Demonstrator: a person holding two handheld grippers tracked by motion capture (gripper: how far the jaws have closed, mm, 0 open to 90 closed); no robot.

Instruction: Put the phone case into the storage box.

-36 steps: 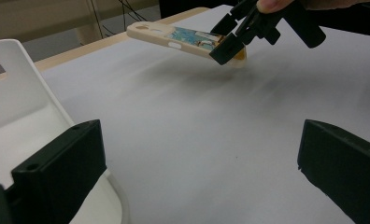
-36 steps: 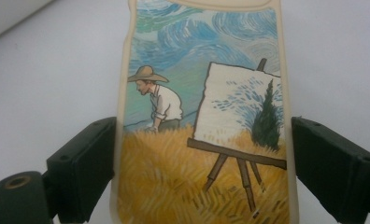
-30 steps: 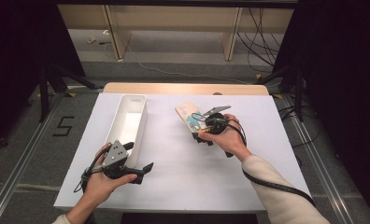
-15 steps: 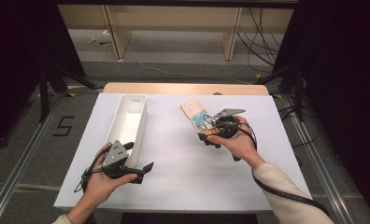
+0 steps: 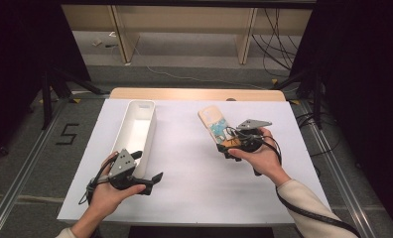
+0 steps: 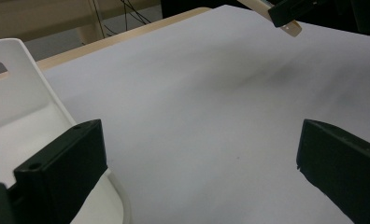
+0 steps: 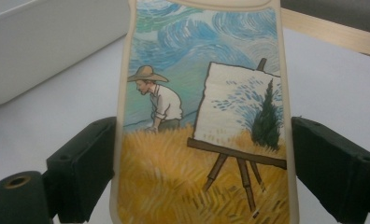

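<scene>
The right tool (image 5: 223, 144) clasped a cream-rimmed phone case printed with a painter at an easel (image 5: 215, 125), held above the white-covered counter (image 5: 194, 173) right of the long white plastic bin (image 5: 137, 130). Gripped only by its slim edges, the case could twist free if swung quickly. The left tool (image 5: 152, 171) rested unclenched and empty beside the bin's near end, with bare counter between them.

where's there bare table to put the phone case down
Bare room: the middle strip between the white bin and the phone case in the right gripper, and the near edge between both hands. It is crowded beside the bin, at the left gripper.
</scene>
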